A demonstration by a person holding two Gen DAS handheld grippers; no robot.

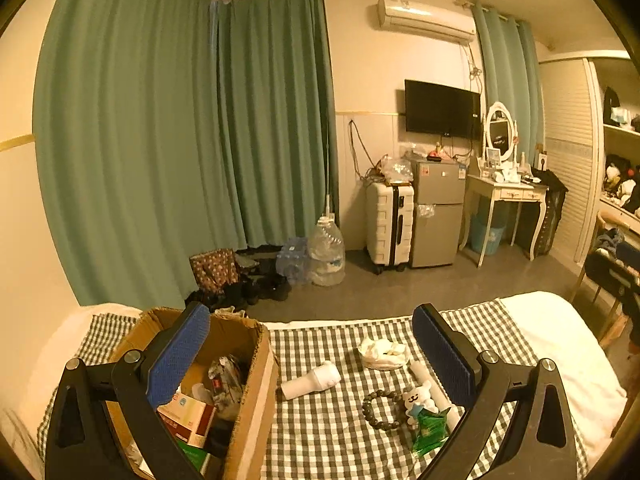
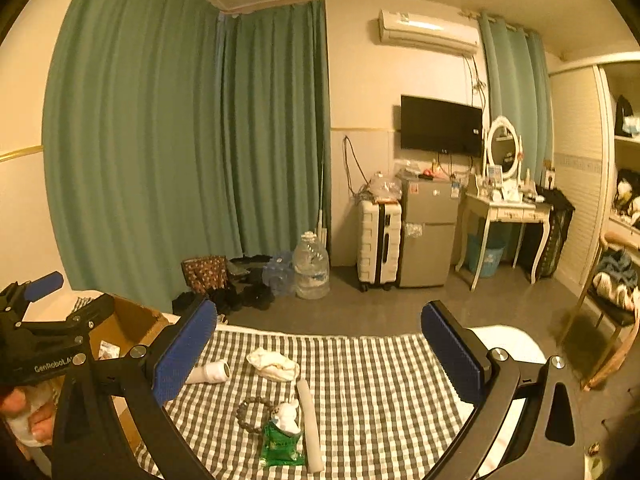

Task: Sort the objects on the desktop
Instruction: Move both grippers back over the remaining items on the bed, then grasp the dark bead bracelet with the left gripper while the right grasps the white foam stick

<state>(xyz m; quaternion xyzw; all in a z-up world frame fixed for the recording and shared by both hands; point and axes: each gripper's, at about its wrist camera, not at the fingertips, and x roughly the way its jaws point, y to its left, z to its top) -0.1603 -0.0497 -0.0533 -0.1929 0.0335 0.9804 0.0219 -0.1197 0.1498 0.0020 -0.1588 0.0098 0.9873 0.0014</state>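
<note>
Both the left gripper (image 1: 311,354) and right gripper (image 2: 319,350) hover wide and empty above the checked bed cover (image 2: 380,376), where the white tube (image 2: 310,426), bead bracelet (image 2: 250,414) and green packet (image 2: 280,446) wait, so next comes lowering over one for the cardboard box (image 1: 256,364).

left hand-held gripper (image 2: 40,300): white letters "GenRobot.A" on its black side, the end hidden | box inside the cardboard box (image 1: 186,416): print too small to read | green packet (image 2: 280,444): print too blurry to read | fridge (image 2: 428,232): stickers too small to read
</note>
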